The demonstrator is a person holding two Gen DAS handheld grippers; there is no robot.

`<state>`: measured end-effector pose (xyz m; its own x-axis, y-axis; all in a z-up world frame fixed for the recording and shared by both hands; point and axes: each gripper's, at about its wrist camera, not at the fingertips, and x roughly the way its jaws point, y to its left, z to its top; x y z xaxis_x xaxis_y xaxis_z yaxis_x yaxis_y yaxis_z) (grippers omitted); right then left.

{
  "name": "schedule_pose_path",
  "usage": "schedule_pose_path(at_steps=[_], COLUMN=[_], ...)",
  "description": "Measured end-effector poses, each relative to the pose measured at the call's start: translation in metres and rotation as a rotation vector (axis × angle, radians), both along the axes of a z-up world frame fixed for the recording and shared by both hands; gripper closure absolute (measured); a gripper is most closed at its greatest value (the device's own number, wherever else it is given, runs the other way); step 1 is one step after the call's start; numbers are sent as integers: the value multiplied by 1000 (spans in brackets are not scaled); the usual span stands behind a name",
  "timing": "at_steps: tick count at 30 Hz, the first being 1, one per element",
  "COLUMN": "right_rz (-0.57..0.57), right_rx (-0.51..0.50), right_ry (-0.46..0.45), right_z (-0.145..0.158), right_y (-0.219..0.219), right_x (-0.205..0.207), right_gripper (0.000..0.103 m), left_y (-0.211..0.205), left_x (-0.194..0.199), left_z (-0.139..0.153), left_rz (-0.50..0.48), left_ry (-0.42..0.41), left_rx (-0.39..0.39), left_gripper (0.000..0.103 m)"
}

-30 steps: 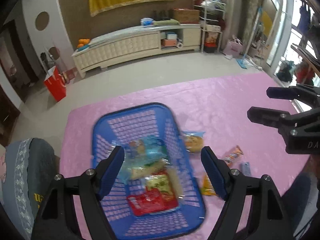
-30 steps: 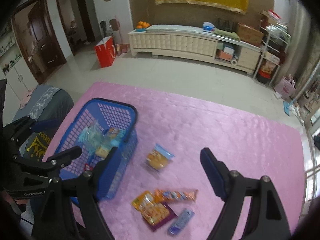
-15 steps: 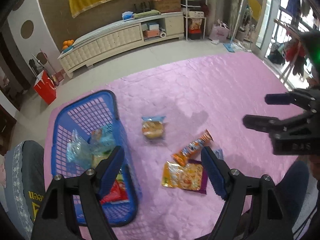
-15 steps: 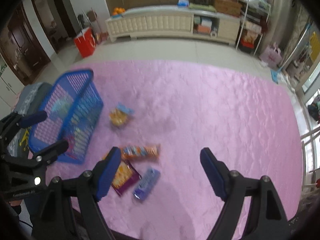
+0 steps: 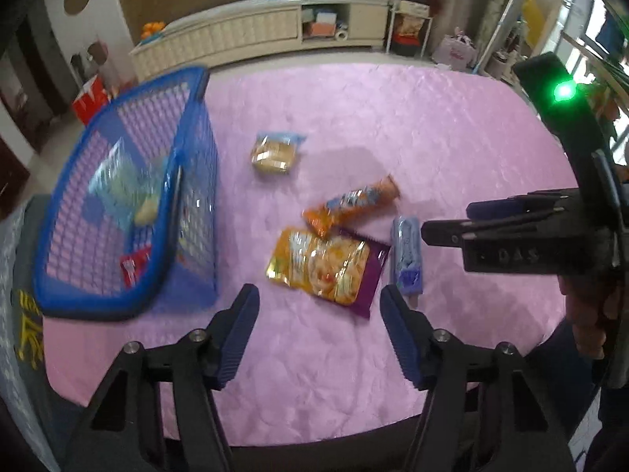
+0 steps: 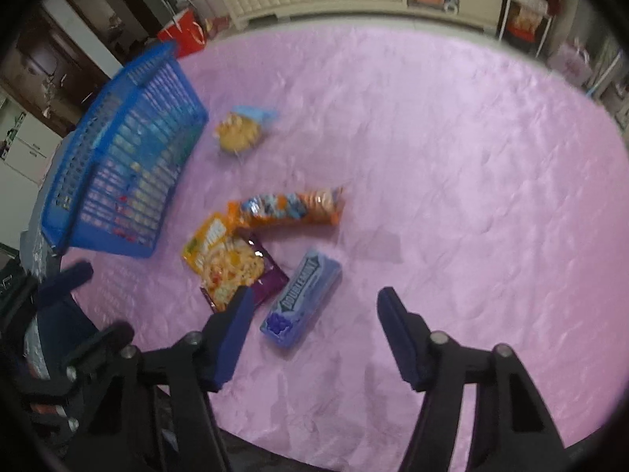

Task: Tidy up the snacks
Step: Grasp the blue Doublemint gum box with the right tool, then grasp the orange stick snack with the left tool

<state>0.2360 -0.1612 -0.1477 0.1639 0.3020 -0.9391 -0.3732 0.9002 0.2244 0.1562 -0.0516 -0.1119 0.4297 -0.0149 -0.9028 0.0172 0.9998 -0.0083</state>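
Blue plastic lattice basket [image 5: 129, 212]: table's left, part-filled. Loose beside it, awaiting collection: yellow-purple foil snack packet [image 5: 326, 267], purple gum pack [image 6: 302, 301]. Left claw [image 5: 318, 334], right claw [image 6: 310, 334]: both empty, closing, angled down over these.

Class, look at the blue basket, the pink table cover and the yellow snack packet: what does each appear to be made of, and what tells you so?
Blue basket: probably moulded plastic, uniform colour, rigid slotted lattice walls.
Pink table cover: seemingly a satiny fabric, with soft creases and a faint sheen.
Yellow snack packet: likely glossy plastic or foil film, with bright glints and wrinkles.
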Motion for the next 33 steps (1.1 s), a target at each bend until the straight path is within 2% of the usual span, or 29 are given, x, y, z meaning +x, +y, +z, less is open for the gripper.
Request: schedule_pose_path(at_steps=[4, 8, 12, 15, 16, 18, 21, 23, 29, 33], right_rz=[9, 8, 18, 22, 26, 57, 73, 64, 29, -5], right_rx=[19, -18, -52, -62, -79, -119, -97, -72, -58, -47], right_ry=[69, 72, 90, 50, 31, -5, -13, -4, -41, -63], right_z=[-26, -43, -56, -57, -57, -59, -59, -60, -45, -35], right_y=[11, 20, 30, 34, 38, 44, 44, 35, -4, -25], right_x=[3, 2, 3, 3, 3, -1, -8, -9, -3, 2], right_gripper=[36, 36, 44, 46, 51, 55, 61, 63, 65, 66], left_y=[3, 9, 13, 10, 9, 8, 5, 3, -8, -21], left_x=[-1, 4, 8, 9, 8, 9, 9, 13, 36, 58], left_z=[-14, -21, -24, -25, -25, -29, -32, -34, -29, -29], left_rz=[3, 2, -1, -23, -24, -29, -39, -64, -123, -196], left_ry=[12, 19, 21, 14, 14, 22, 31, 42, 4, 2], left_rx=[17, 17, 30, 32, 29, 18, 21, 27, 38, 65], left_gripper=[43, 43, 43, 43, 43, 43, 43, 43, 43, 43])
